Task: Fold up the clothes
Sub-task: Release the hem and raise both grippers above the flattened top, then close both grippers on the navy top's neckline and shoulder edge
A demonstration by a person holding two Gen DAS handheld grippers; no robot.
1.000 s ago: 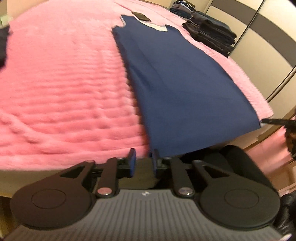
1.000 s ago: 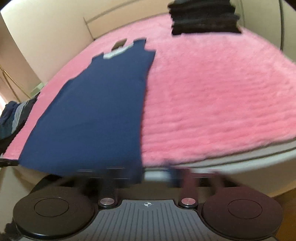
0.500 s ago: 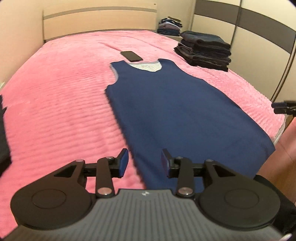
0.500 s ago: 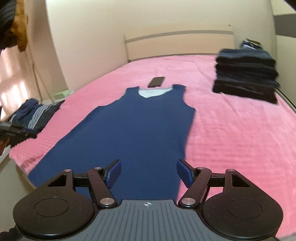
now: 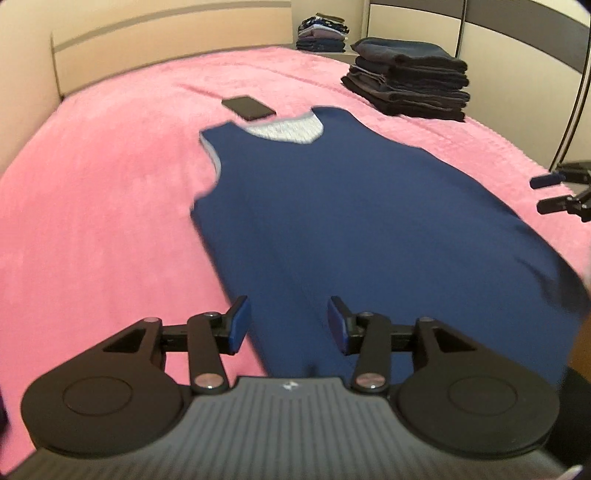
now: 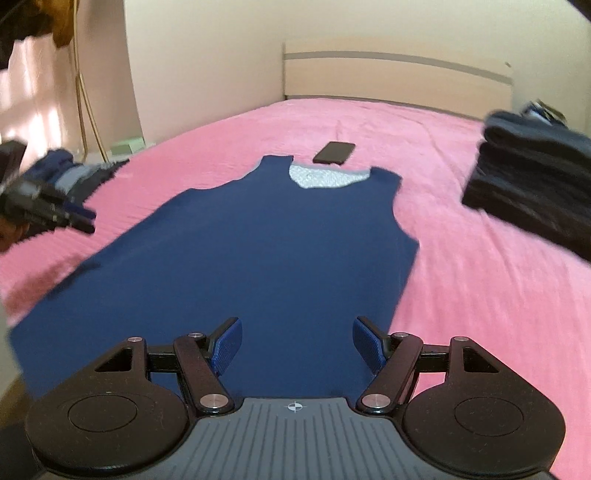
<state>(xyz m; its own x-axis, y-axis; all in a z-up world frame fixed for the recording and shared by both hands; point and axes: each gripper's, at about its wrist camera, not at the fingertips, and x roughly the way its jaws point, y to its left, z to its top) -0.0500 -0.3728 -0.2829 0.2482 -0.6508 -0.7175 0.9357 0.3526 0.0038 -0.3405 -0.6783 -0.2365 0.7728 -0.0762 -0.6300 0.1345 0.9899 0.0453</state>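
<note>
Across the pink bed (image 5: 96, 206) lies a navy vest (image 5: 351, 229), spread flat, neck toward the headboard (image 6: 399, 74), hem at the near edge. No writing is legible anywhere. At far left, seen only from the right wrist, sits a heap of clothes (image 6: 79, 173). Left gripper (image 5: 290, 325): jaws opening, nothing between them, poised above the vest's hem. A dark phone (image 5: 248, 107) rests just beyond the neckline. Right gripper (image 6: 295, 345): jaws wide apart, empty, also over the hem. At right, a stack of dark folded clothes (image 5: 410, 83); the left wrist alone shows a second stack (image 5: 321, 35) behind it.
</note>
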